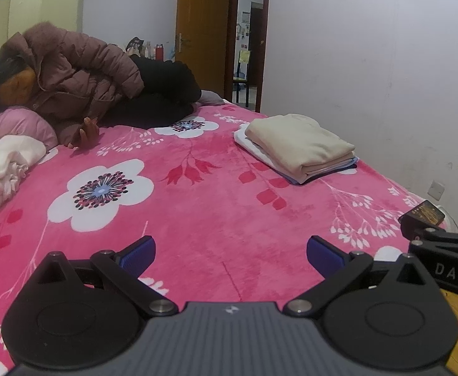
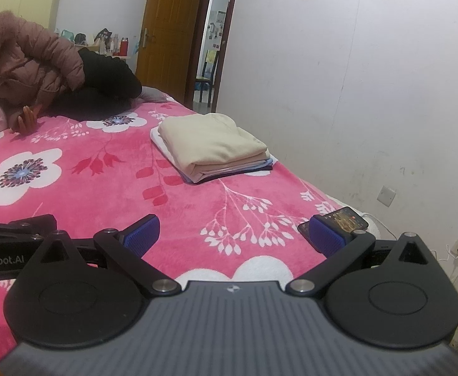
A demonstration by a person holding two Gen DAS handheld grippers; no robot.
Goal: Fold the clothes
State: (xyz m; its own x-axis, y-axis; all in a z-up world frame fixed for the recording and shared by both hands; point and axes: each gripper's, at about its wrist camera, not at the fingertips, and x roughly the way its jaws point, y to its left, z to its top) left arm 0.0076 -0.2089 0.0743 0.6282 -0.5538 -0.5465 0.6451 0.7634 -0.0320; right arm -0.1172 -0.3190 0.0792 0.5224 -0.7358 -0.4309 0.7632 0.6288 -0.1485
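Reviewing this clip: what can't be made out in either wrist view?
- Folded pile under the cream garment: layer count unclear in both views; only thin edges show.
- Crumpled white garment: cut by the left wrist view's left edge.
- Black phone: partly behind the right gripper finger; screen too small to read.
- Bottles on the far shelf: too small.

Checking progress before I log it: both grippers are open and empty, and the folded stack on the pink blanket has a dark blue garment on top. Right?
Not quite. The top garment of the folded stack is cream, as the right wrist view shows. Left gripper and right gripper are open and empty over the pink blanket.
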